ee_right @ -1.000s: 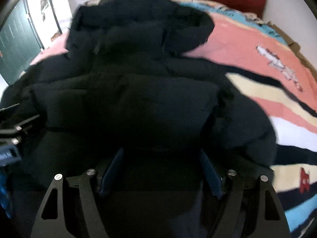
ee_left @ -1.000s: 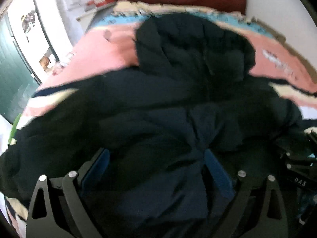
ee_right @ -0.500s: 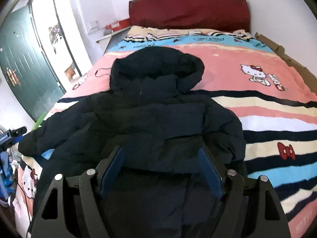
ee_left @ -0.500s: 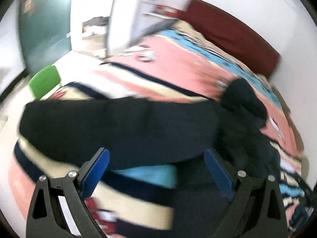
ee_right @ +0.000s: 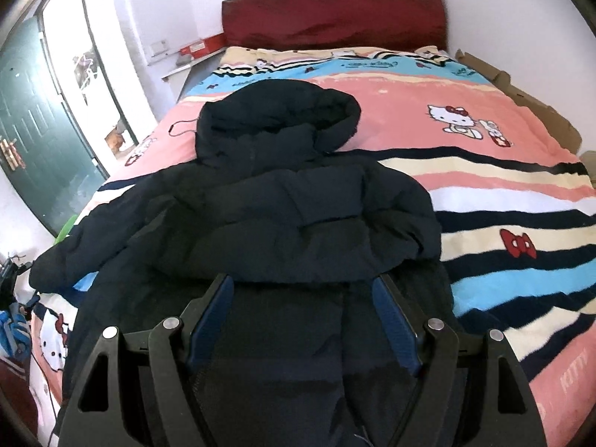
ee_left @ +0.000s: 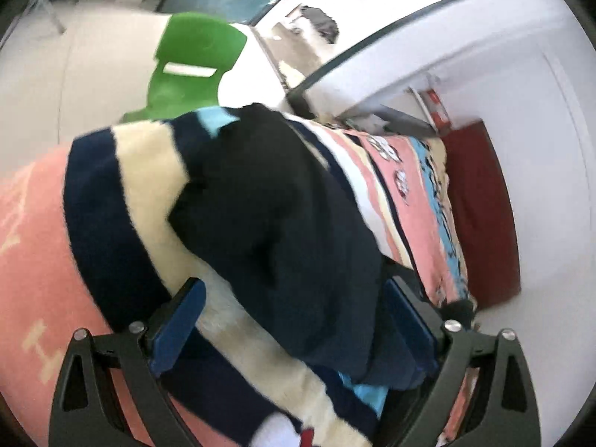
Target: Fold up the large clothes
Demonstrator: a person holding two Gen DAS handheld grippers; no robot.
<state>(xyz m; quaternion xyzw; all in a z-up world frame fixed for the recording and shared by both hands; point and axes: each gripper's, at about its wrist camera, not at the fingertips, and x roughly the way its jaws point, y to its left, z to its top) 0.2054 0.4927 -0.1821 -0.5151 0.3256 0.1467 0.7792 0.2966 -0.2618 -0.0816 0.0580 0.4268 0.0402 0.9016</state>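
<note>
Jacket [ee_right: 283, 201] beside green chair [ee_left: 193, 63]

A bed [ee_right: 484, 171] with a striped cartoon-print blanket [ee_right: 503, 216] carries a dark hooded jacket [ee_right: 283, 216], spread flat ahead of the right gripper [ee_right: 303, 320], hood farthest away; one sleeve [ee_left: 283, 216] lies ahead of the left gripper [ee_left: 294, 320].

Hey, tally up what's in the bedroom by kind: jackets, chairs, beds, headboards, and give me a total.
Jackets: 1, dark navy, hooded
Chairs: 1, green
Beds: 1, striped cover
Headboards: 1, red
Total: 4
</note>
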